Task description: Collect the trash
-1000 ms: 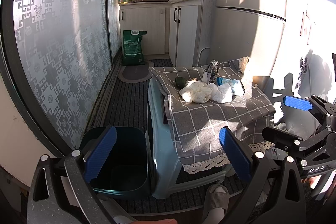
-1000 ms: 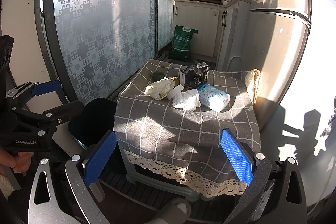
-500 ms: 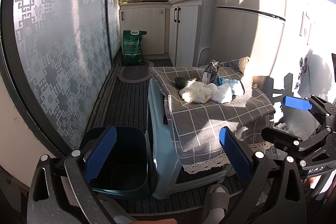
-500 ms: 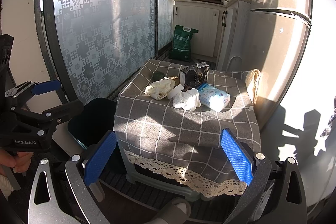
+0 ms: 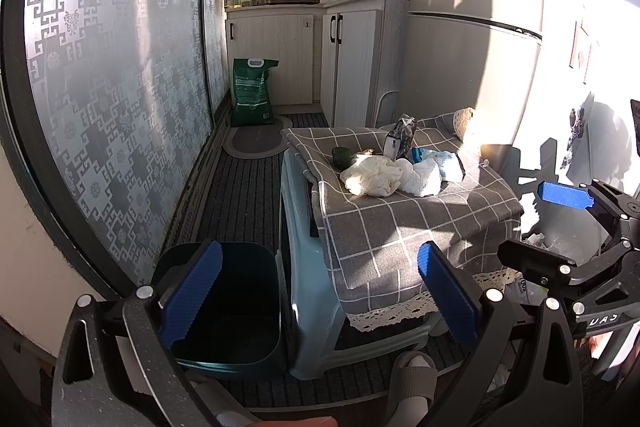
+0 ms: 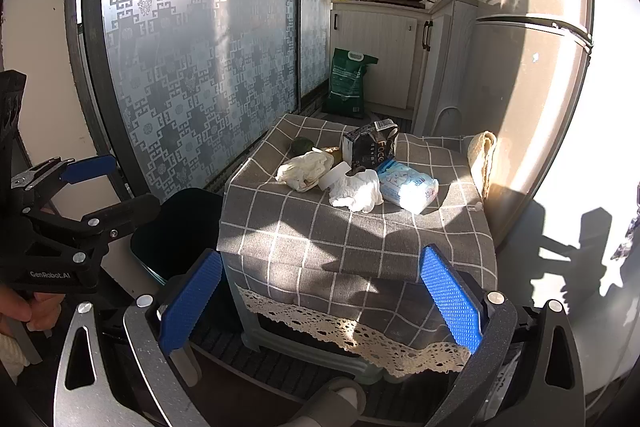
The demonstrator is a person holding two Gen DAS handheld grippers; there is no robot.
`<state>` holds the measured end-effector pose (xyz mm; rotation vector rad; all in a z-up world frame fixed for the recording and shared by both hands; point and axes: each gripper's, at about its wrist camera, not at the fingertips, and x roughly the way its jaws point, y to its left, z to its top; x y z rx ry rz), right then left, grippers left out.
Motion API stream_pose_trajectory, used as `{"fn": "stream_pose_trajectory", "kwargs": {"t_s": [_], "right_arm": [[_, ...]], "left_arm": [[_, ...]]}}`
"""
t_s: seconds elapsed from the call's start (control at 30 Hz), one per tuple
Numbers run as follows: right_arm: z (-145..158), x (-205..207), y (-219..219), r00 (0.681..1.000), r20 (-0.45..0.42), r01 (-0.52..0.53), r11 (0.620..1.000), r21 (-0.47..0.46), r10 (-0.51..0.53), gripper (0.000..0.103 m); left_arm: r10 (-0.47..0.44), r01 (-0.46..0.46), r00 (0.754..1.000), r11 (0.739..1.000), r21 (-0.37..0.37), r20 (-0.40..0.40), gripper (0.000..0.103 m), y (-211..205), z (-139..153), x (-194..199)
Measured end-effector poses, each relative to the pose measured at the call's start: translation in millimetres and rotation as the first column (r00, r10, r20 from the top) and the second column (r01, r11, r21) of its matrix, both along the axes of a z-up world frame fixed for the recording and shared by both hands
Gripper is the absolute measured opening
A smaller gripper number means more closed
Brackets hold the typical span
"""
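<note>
Trash lies on a low stool under a grey checked cloth (image 6: pixel 352 239): a cream crumpled wrapper (image 6: pixel 306 170), white crumpled tissue (image 6: pixel 356 191), a blue-white tissue pack (image 6: pixel 407 185), a dark carton (image 6: pixel 370 149) and a small dark green lump (image 6: pixel 302 145). The same pile shows in the left wrist view, with the wrapper (image 5: pixel 372 177) nearest. A dark green bin (image 5: pixel 224 303) stands on the floor left of the stool. My left gripper (image 5: pixel 320 295) is open above the bin and stool edge. My right gripper (image 6: pixel 320 303) is open in front of the stool, holding nothing.
A frosted patterned sliding door (image 5: pixel 100 87) runs along the left. Beyond the stool are a green sack (image 5: pixel 252 91), kitchen cabinets (image 5: pixel 352 55) and a fridge (image 6: pixel 532 87). A person's slippered foot (image 5: pixel 412 375) is near the stool. A striped mat covers the floor (image 5: pixel 240 195).
</note>
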<state>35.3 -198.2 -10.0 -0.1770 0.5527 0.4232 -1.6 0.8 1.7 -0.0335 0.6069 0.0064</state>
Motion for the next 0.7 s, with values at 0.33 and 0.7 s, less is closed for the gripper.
{"fn": "stream_pose_trajectory", "kwargs": {"t_s": [0.33, 0.7], "right_arm": [[0.6, 0.4, 0.0, 1.0, -0.002, 0.0, 1.0, 0.004, 0.0, 0.1], [15.3, -5.1, -5.2, 1.0, 0.003, -0.024, 0.999, 0.024, 0.024, 0.1]], "left_arm": [[-0.006, 0.006, 1.0, 1.0, 0.007, -0.004, 0.1, -2.2, -2.3, 0.6], [-0.025, 0.025, 1.0, 1.0, -0.014, -0.019, 0.1, -2.8, -2.6, 6.7]]}}
